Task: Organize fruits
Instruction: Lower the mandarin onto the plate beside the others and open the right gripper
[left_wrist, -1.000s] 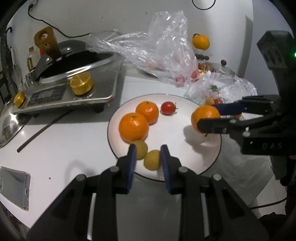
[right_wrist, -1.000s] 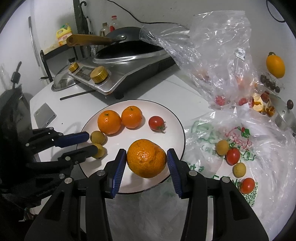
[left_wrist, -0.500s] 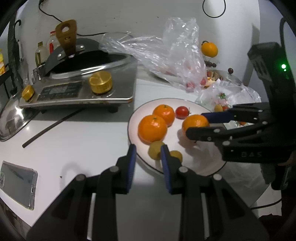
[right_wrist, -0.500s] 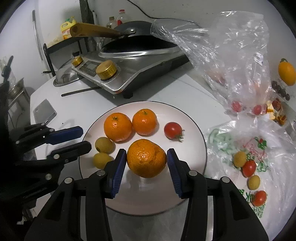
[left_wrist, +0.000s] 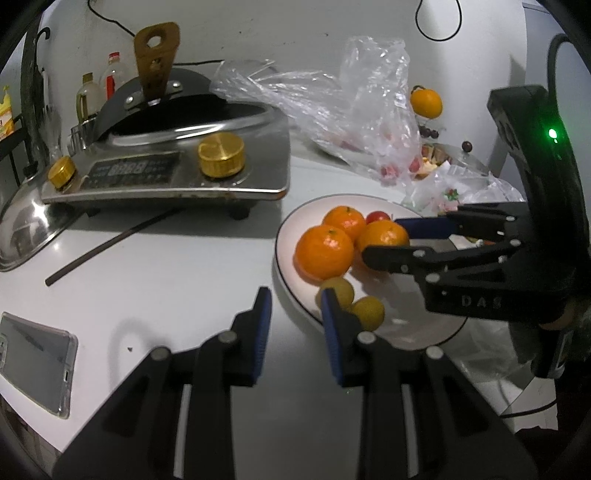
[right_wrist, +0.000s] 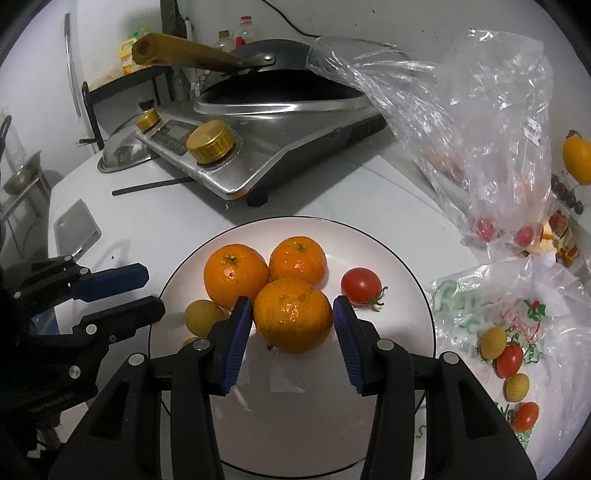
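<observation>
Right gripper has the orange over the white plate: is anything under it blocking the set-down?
Nothing visible blocks it. The held orange sits against two oranges already on the round white plate; bare plate lies below and nearer the right gripper.

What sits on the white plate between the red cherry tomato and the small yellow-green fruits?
The right wrist view shows the orange mandarin clamped in the right gripper, above the white plate.

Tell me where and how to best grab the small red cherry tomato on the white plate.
Grip the small red cherry tomato across its round middle, probably coming from above on its open right side. Its green stem points toward the plate's near right, so keep the pads off that. The held orange mandarin crowds its left, while the white plate is bare to its right.
</observation>
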